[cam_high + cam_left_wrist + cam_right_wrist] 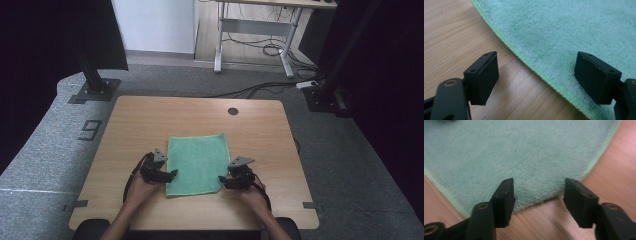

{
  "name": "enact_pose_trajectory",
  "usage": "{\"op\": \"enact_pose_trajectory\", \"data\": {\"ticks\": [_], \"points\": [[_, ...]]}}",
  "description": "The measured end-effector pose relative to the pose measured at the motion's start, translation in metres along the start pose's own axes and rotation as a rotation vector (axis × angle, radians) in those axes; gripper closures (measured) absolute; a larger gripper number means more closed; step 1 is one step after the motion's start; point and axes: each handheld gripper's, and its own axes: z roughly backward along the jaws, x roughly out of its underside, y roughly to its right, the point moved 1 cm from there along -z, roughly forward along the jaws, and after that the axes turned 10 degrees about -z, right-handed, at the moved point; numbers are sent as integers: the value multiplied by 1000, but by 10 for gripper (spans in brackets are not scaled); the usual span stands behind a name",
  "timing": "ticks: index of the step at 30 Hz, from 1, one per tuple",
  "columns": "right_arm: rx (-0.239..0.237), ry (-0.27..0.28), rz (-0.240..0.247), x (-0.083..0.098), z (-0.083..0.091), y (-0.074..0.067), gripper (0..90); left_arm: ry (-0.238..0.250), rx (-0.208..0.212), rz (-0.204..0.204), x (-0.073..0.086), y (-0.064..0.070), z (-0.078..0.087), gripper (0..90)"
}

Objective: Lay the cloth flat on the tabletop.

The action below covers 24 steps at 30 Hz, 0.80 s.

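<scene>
While a green towel (196, 163) lies flat near the middle of the wooden surface (135, 120), a person's two hands hold a gripper at each of its near corners. At the towel's left edge, the left gripper (171, 174) has its jaws spread wide, one over bare wood and the other over the cloth, straddling the hem, grasping nothing. Opposite it, the right gripper (222, 180) is likewise released, jaws apart on either side of the towel's near right corner
</scene>
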Motion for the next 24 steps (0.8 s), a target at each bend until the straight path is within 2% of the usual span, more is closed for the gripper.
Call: {"op": "enact_pose_trajectory", "data": {"ticks": [1, 2, 3, 4, 6, 8, 10, 15, 18, 22, 23, 24], "points": [[-1, -5, 3, 0, -2, -1, 511, 4, 7, 15, 1, -1, -1, 195], [-1, -5, 3, 0, -2, -1, 511, 9, 11, 23, 1, -1, -1, 195], [-38, -25, -21, -2, -2, -3, 649, 12, 16, 32, 2, -2, -1, 194], [-38, -25, -21, -2, -2, -3, 649, 16, 21, 41, 3, -2, -1, 194], [-42, -31, -12, -2, -1, -7, 776, 18, 18, 40, 4, -2, -1, 192], [-24, -45, 4, -4, -1, -12, 823, 20, 15, 42, 4, -2, -1, 191], [-8, -52, 24, -6, 0, -15, 833, 23, 12, 46, 4, -1, -1, 191], [-46, -16, -4, -23, 7, -13, 834, 23, 9, 49, 4, -1, -2, 192], [-61, -1, -4, -37, 9, -15, 834, 23, 8, 50, 4, -1, -2, 193], [-69, -4, 35, -59, 5, -23, 834, 22, 9, 49, 4, -1, -1, 194], [-75, -12, 45, -69, 0, -27, 834, 23, 11, 50, 4, -1, -1, 194], [-75, -12, 45, -69, 0, -27, 834, 24, 10, 51, 4, -1, -2, 194]]}}
